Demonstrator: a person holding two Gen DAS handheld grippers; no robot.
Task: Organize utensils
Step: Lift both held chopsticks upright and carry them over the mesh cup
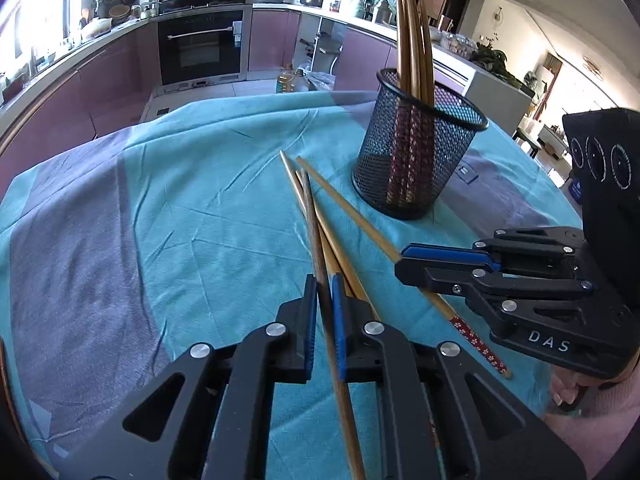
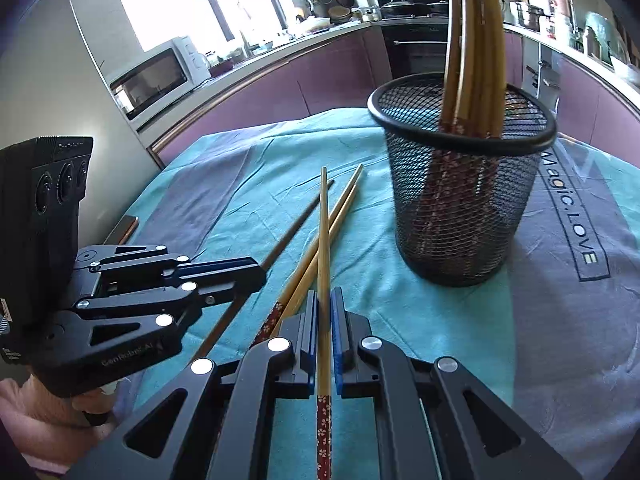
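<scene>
A black mesh holder stands on the table with several bamboo chopsticks upright in it. Several chopsticks lie crossed on the teal cloth. My left gripper is shut on a dark brown chopstick, also seen in the right wrist view. My right gripper is shut on a bamboo chopstick with a red flowered end; in the left wrist view it grips that chopstick. Two more bamboo chopsticks lie between them.
The table is covered by a teal and grey cloth. A brown flat object lies at its left edge. Purple kitchen cabinets, an oven and a microwave stand behind.
</scene>
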